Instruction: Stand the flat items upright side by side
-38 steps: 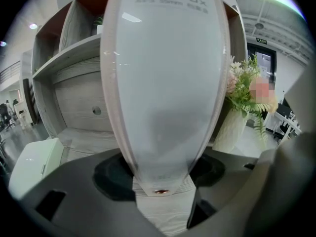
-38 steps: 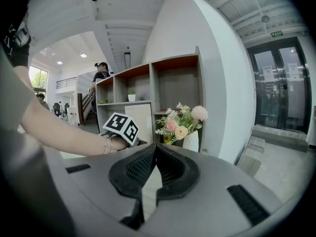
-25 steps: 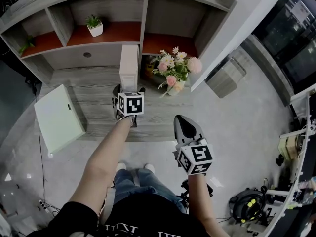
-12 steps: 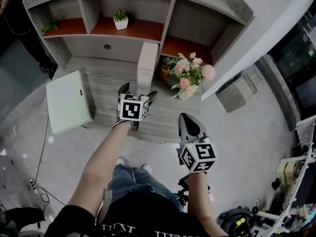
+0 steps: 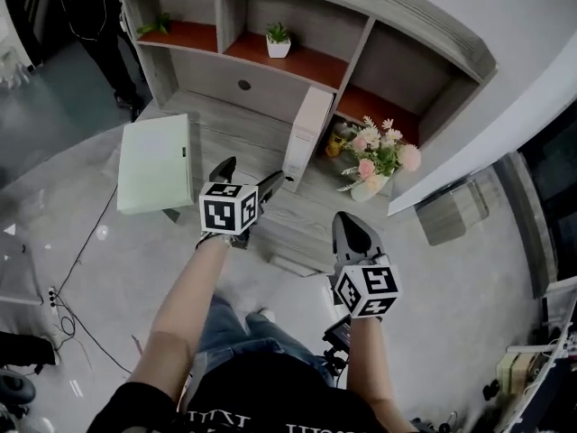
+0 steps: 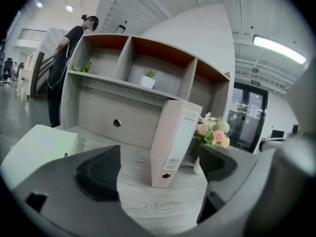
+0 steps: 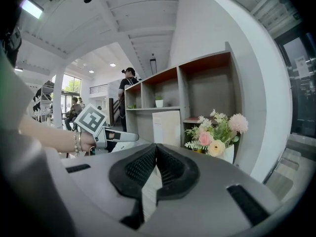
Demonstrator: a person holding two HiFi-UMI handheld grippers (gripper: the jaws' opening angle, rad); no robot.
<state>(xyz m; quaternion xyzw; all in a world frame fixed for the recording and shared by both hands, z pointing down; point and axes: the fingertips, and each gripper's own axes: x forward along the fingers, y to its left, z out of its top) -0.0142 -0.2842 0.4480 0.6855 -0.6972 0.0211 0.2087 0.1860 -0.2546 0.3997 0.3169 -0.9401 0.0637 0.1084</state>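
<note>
After left gripper [image 5: 251, 171] opened, binder [image 5: 305, 133] stands beyond jaws.

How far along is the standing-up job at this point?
Done: one beige binder stands upright on the grey wooden shelf. In hand: nothing; the left hand-held gripper has just been opening its jaws, nothing between them, and the right hand-held gripper is shut, empty. Left: the pale green flat folder lies flat.

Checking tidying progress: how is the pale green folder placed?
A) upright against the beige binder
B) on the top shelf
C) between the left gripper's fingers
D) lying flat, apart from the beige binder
D: the pale green folder lies flat at the left, while the beige binder stands upright to its right.
</note>
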